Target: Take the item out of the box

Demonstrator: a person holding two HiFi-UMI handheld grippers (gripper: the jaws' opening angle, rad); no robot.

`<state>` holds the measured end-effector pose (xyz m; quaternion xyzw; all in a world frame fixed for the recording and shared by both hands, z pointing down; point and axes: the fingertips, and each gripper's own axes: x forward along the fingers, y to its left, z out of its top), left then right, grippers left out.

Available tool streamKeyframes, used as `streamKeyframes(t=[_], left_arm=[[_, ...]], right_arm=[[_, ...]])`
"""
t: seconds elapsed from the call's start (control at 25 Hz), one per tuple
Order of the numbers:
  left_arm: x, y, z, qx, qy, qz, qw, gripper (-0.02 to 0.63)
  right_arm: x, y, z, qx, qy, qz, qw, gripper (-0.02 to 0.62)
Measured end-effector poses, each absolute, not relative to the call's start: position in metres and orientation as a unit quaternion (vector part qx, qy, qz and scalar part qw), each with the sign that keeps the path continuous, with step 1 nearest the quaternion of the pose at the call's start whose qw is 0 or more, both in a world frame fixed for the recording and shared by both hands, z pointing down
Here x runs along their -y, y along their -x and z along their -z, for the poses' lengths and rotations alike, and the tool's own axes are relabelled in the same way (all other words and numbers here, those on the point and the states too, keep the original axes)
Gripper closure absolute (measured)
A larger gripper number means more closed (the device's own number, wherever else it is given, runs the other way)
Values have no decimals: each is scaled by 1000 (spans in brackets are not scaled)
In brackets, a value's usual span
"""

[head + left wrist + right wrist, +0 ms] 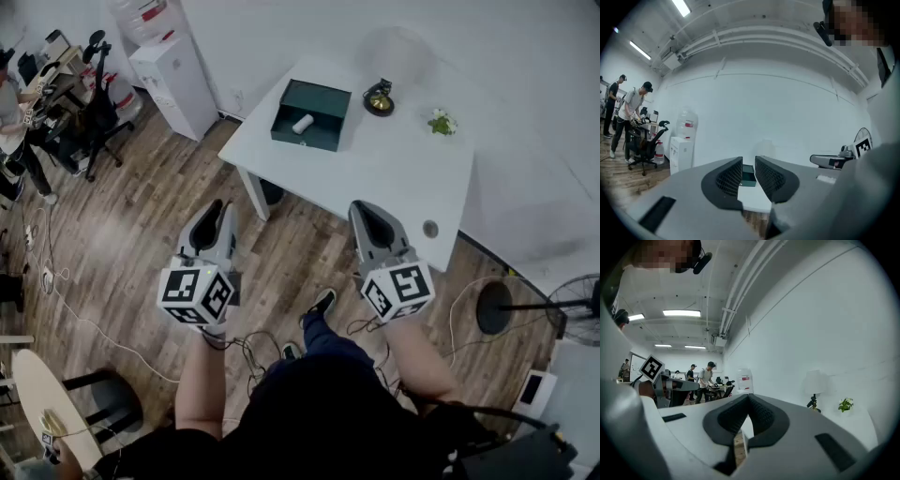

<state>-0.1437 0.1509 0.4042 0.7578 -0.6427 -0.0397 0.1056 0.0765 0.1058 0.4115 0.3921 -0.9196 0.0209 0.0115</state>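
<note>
Box [305, 137] sits on the far table [375, 173], white roll [303, 123] inside. Your left gripper [215, 210] and right gripper [369, 212] are clenched, empty.

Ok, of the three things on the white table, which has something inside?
The dark green rectangular box at the left; a white cylinder lies in it.

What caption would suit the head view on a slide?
Left gripper and right gripper, both shut, face a white table with an open dark green box holding a white cylinder.
</note>
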Motion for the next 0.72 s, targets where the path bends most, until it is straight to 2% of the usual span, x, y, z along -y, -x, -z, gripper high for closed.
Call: streamKeyframes(t=[0.24, 0.64, 0.68, 0.72], left_arm=[[-230, 116, -389, 626, -775, 33, 85, 525], [-263, 76, -354, 639, -766, 32, 60, 525], [-262, 69, -351, 644, -763, 28, 55, 511], [-259, 61, -348, 650, -758, 21, 47, 447]], right_arm=[[-193, -99, -401, 913, -407, -15, 14, 592], [-216, -161, -381, 904, -426, -24, -20, 587], [-213, -170, -378, 903, -428, -24, -21, 554], [-209, -179, -376, 903, -428, -24, -23, 509]])
